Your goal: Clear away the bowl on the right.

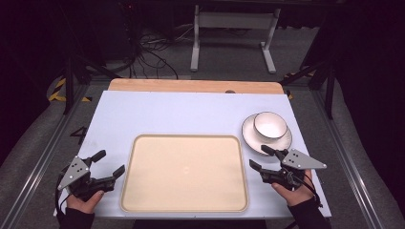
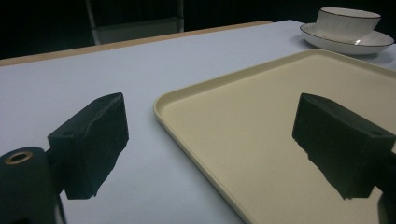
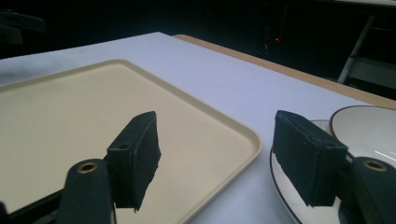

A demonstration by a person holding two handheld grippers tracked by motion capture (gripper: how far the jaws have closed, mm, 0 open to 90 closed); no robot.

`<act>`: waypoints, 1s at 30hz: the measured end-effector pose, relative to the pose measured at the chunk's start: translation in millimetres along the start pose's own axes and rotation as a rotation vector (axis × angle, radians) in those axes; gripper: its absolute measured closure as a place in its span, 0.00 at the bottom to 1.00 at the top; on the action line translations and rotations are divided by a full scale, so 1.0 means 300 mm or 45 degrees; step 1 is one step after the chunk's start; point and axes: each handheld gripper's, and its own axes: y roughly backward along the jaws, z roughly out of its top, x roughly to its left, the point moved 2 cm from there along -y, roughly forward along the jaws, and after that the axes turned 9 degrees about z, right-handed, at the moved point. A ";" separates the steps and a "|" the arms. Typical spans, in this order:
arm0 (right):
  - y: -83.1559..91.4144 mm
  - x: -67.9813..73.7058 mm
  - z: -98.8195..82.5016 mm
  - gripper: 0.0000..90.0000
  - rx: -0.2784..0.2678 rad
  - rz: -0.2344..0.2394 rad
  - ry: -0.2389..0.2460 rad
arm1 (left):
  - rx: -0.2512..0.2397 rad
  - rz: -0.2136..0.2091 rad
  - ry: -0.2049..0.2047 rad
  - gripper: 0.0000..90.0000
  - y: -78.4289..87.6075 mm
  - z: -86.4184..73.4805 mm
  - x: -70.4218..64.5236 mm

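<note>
Nearest the camera, the person's hands hold the two tools at the tabletop's point(image 1: 167, 112) front edge. The left tool point(image 1: 109, 164) hangs with its jaws spread wide and holding nothing, just beside the left rim of the cream tray point(image 1: 128, 176); the right tool point(image 1: 261, 158), likewise released, sits between the tray's right rim and a white saucer point(image 1: 253, 138). The tray lies flat with its long axis running left to right, and its bed is bare. A white bowl point(image 1: 270, 125) stands on the saucer, near the right tool.
</note>
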 end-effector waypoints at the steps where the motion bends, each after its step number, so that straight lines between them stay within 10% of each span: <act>1: 0.000 0.001 0.007 0.36 -0.004 0.002 0.003 | -0.001 0.000 0.001 0.13 0.000 0.000 0.000; 30: 0.014 0.002 0.142 0.40 -0.027 0.047 0.012 | 0.012 0.007 0.001 0.13 -0.001 0.000 0.005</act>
